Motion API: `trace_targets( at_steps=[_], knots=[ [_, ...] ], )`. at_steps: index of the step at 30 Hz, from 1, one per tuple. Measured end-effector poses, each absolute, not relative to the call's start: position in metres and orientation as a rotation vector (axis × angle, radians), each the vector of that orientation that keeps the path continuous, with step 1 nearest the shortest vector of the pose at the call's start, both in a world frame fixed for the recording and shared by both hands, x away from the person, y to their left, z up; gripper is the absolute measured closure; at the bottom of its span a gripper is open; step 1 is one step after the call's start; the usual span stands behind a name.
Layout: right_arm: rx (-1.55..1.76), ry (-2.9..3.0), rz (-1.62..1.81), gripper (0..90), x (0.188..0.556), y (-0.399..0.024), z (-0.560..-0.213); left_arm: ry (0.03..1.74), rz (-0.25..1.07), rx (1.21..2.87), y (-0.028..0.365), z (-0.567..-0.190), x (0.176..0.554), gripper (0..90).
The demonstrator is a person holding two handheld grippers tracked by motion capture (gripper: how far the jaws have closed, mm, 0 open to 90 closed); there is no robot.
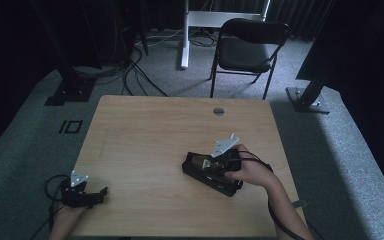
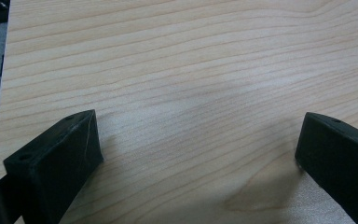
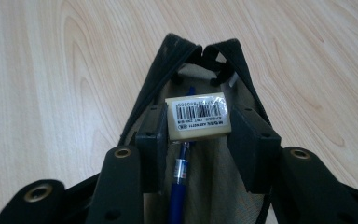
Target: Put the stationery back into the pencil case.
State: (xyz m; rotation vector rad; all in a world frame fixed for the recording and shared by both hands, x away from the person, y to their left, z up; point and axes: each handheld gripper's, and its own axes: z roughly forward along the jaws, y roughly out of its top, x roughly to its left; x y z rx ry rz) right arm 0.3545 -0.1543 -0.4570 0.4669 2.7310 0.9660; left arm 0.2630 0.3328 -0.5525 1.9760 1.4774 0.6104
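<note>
High view: my left gripper rests at the table's near-left corner; my right gripper sits over a black case.

Left gripper view: jaws wide apart over bare wood.

Right gripper view: jaws clamped on an eraser above the open case; a pen lies inside.

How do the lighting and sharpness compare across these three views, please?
The high view is dim, and the black pencil case under the right gripper merges into dark shapes. The left gripper view is bright, with soft shadows under the jaws on the table. The right gripper view is evenly lit; the eraser barcode is crisp and its small print is blurred.
</note>
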Motion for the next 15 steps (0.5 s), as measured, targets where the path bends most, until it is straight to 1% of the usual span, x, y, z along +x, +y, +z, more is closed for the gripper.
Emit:
trace_targets(
  at_steps=[15],
  knots=[
    [0.409, 2.785, 0.81, 58.1, 0.354, -0.143, -0.464, 1.477, 0.61, 1.976, 0.333, -0.553, 0.263, 0.3]
  ],
)
